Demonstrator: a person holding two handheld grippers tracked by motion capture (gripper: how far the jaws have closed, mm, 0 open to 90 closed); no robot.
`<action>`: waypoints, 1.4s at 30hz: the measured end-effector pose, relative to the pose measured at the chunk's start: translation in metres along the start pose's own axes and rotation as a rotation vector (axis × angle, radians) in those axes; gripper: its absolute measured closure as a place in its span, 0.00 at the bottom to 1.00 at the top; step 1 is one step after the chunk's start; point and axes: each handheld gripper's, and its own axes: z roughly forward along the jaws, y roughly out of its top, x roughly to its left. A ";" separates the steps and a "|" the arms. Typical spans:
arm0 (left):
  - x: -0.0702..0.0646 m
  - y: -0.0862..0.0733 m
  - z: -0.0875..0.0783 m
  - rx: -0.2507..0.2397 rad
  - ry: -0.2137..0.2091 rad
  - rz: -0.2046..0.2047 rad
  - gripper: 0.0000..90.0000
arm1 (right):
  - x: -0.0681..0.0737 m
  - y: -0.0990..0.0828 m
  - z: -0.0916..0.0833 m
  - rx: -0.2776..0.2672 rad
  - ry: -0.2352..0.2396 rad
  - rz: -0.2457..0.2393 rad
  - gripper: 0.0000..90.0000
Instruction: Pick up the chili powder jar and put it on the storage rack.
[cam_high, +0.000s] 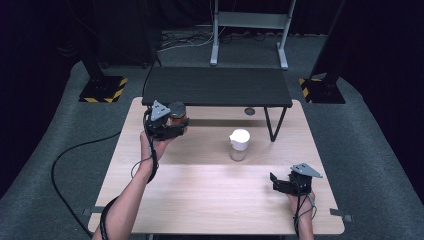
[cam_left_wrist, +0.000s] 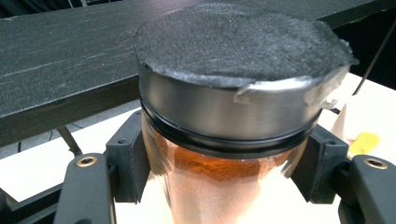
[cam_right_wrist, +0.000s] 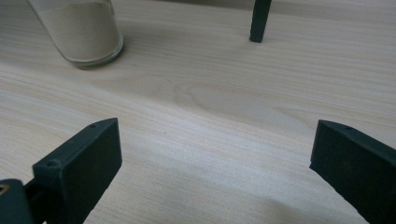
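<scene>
Glass jar: clear glass jar of orange-brown powder with a dark metal lid (cam_left_wrist: 233, 116) sits between the jaws of the left gripper (cam_left_wrist: 224, 172), lifted over the far left part of the pale wooden table (cam_high: 200, 200), close to the edge of the low black shelf (cam_high: 215, 85).
Left jaws: pressed on the jar's glass wall just under the lid ring, one pad on each side.
Right jaws: spread wide with nothing between them; the right gripper (cam_high: 281, 183) rests low at the near right of the table.
Second jar: clear glass jar of pale beige powder with a white lid (cam_high: 239, 145) stands upright mid-table, well apart from both grippers.
Risk, slip: smooth glass held by two narrow pads may rotate or slide down if the hand tilts; I judge the heavy lid end would tip first.
Risk, lid: grey tape hangs loose at the lid's rim (cam_left_wrist: 280, 88), so the rough black top layer may not be firmly fixed; a tilt could shed it.
Risk, knock: the jar rides near the shelf edge, and a careless swing could strike it.
Left gripper view adds: the powder's colour, the rough lid top, the peeling tape, the pads' exact seat on the glass.
High view adds: both hands at once and how far the white-lidded jar stands from each.
Right gripper view adds: the pale powder up close (cam_right_wrist: 81, 28), a black shelf leg (cam_right_wrist: 259, 21) on the wood, and the open gap between its own jaws.
</scene>
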 end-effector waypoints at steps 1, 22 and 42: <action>0.000 0.001 0.000 0.000 0.000 0.002 0.35 | 0.000 0.000 0.000 -0.001 0.000 0.000 0.01; 0.003 0.016 -0.004 -0.004 0.000 0.016 0.35 | 0.000 -0.001 0.000 -0.003 -0.003 0.001 0.01; 0.006 0.030 -0.005 -0.008 -0.007 0.013 0.35 | 0.001 -0.001 0.000 -0.003 -0.004 0.002 0.01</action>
